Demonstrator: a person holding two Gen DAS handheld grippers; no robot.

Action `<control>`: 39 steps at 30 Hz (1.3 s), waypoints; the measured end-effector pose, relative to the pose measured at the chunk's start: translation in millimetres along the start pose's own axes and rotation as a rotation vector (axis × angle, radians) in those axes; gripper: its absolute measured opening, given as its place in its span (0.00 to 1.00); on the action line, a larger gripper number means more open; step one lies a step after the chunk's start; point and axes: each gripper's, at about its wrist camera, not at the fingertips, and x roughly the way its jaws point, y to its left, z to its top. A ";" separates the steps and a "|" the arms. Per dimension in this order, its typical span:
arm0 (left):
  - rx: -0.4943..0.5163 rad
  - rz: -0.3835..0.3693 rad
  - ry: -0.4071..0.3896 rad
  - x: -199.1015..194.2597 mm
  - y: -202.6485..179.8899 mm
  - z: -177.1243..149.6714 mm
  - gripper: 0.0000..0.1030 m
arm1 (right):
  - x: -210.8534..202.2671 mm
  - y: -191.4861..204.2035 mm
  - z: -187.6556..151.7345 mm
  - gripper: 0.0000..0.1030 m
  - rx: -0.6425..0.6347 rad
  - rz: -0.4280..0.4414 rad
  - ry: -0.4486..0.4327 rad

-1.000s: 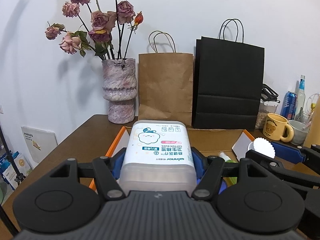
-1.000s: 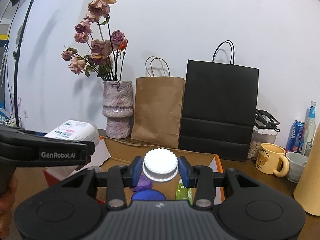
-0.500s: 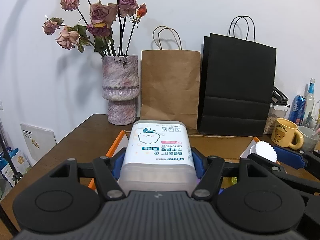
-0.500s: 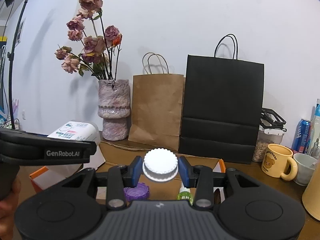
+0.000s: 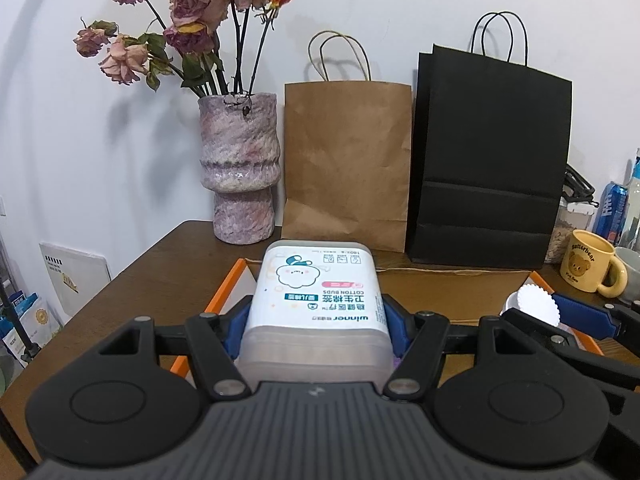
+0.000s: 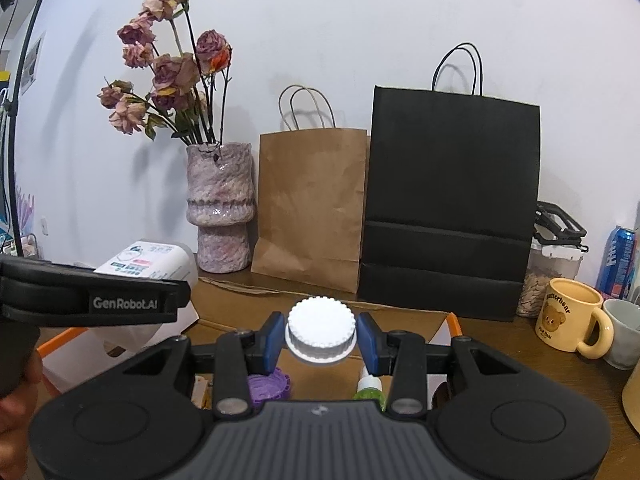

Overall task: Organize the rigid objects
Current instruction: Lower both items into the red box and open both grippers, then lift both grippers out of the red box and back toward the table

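The left gripper [image 5: 316, 320] clamps a cotton bud box [image 5: 316, 304] between its jaws above the orange-edged cardboard box [image 5: 236, 280] on the bench [image 5: 168, 256]. The right gripper [image 5: 534, 314] holds a white cap [image 5: 536, 310] nearby.

Two paper bags stand along the table's [image 6: 520, 340] back edge, one brown bag [image 6: 312, 208] and one black bag [image 6: 452, 200], with one vase [image 6: 221, 208] of dried roses toward the back left corner. Toward the right edge are two mugs, a yellow mug [image 6: 570, 320] and a grey mug [image 6: 624, 332], one blue can [image 6: 618, 258] and one clear jar [image 6: 550, 276]. The open carton [image 6: 400, 312] holds one purple lid [image 6: 268, 386] and one green-capped bottle [image 6: 370, 388]; one cotton bud box [image 5: 316, 296] and one white ribbed lid [image 6: 321, 330] are held up in tongs.
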 end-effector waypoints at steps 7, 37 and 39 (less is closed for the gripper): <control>0.013 0.004 0.025 15.0 -0.1 -1.8 0.64 | 13.4 -2.4 -1.7 0.37 -0.002 0.003 0.028; 0.017 0.051 0.045 22.9 2.2 -5.1 1.00 | 21.6 -8.6 -14.6 1.00 0.030 -0.052 0.067; 0.015 0.052 0.047 23.0 2.5 -4.5 1.00 | 21.8 -8.0 -14.7 1.00 0.029 -0.053 0.067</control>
